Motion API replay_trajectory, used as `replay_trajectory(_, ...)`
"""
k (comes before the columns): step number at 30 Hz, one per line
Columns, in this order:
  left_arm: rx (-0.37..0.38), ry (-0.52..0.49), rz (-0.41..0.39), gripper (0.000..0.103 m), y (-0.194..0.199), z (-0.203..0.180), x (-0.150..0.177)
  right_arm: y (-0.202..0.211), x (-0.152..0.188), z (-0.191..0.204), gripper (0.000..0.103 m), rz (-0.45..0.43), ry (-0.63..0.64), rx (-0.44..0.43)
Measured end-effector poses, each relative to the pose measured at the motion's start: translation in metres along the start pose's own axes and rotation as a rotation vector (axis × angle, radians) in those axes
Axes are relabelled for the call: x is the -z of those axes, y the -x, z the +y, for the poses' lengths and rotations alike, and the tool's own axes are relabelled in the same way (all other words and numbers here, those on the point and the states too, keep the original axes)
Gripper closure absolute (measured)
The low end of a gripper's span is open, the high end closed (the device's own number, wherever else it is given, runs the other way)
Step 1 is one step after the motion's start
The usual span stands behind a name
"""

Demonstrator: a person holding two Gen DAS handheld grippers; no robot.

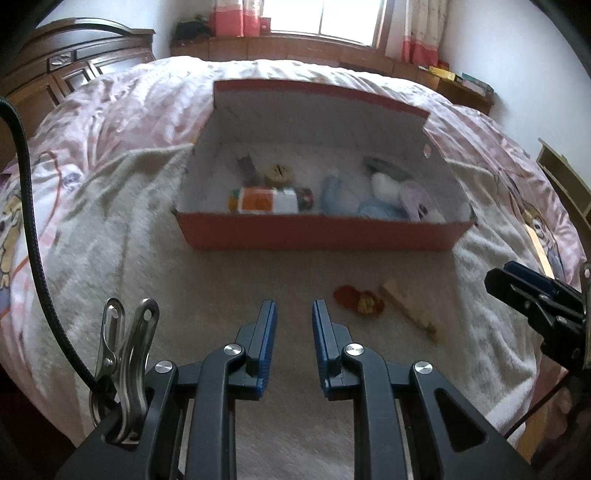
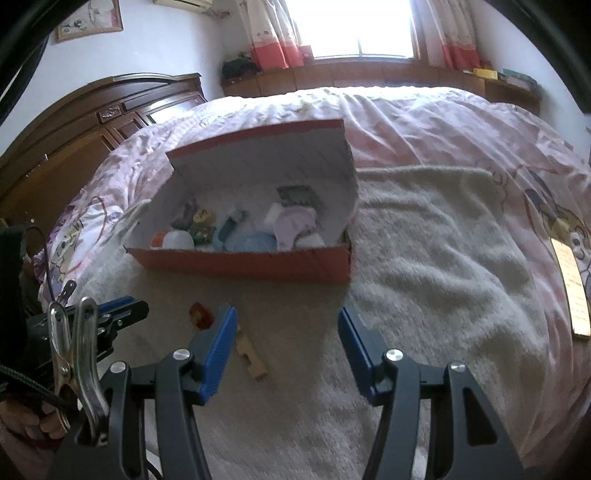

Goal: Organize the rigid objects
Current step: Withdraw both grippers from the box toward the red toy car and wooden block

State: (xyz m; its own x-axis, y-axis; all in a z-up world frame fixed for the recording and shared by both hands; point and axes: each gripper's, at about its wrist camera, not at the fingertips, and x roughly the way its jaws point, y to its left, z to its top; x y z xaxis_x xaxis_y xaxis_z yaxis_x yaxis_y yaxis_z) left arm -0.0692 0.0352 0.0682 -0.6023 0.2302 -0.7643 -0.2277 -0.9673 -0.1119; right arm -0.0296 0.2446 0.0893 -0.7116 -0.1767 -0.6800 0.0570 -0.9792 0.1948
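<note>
Both our tongs, left and right, are open and hold nothing. Next we think we grab the wood block or red toy for the box.

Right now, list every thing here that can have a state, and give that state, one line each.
Red box: lid open, several small items inside.
Wooden block: lying flat on the blanket, outside the box, ungrasped.
Red and yellow toy: on the blanket beside the block, ungrasped.
Left tool: open, empty.
Right tool: open wide, empty.
Curtains: drawn apart, window uncovered.
</note>
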Motion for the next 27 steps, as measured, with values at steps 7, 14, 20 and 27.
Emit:
replay_trajectory(7, 0.057, -0.048, 0.032, 0.075, -0.008, -0.019, 0.007, -0.006, 0.017, -0.007, 0.043, 0.044, -0.006, 0.004)
replay_trajectory(14, 0.090, -0.094, 0.094, 0.057, -0.031, -0.032, 0.008, -0.016, 0.027, -0.010, 0.043, 0.080, -0.016, -0.007)
replay_trajectory(20, 0.080, -0.153, 0.072, 0.054, -0.039, -0.042, 0.005, -0.024, 0.033, -0.013, 0.043, 0.102, -0.027, -0.013)
replay_trajectory(27, 0.044, -0.214, 0.047, 0.054, -0.048, -0.052, -0.003, -0.029, 0.036, -0.016, 0.043, 0.116, -0.034, -0.023)
